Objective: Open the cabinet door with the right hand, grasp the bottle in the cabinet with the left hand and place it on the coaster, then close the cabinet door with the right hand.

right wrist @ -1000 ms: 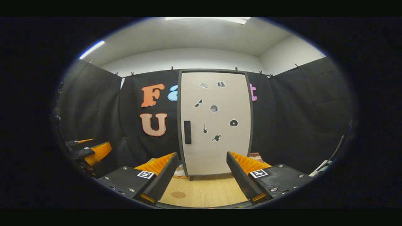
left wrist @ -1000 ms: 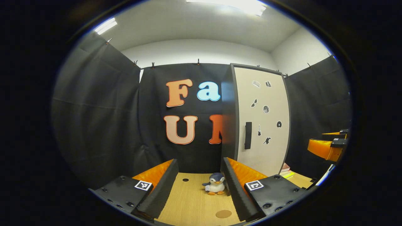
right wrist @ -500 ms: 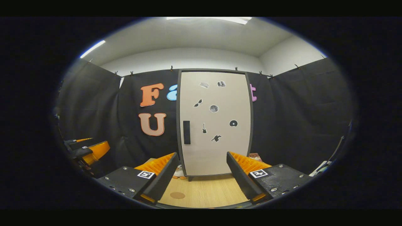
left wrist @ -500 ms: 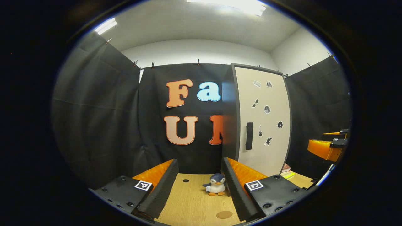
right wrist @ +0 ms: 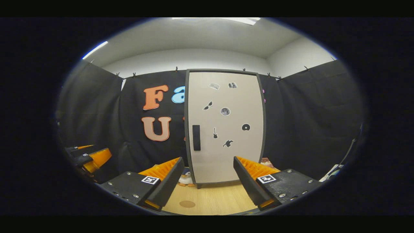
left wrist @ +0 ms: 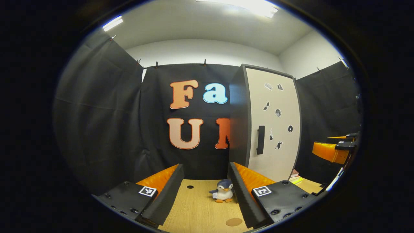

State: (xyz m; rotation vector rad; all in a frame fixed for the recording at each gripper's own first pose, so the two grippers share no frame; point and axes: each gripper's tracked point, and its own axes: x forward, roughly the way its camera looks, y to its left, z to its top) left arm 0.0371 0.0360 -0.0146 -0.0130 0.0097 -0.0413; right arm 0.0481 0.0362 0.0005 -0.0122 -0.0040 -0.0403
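The cabinet door (right wrist: 226, 126) is seen shut: a pale panel in a dark frame, dotted with small dark stickers, its dark upright handle (right wrist: 196, 138) near the left edge. A round coaster (right wrist: 187, 204) lies on the wooden worktop (right wrist: 220, 200) before it, a toy penguin (left wrist: 223, 191) beside the cabinet. The right gripper (right wrist: 207, 181) and left gripper (left wrist: 205, 191) are held with fingers wide, gripping nothing.
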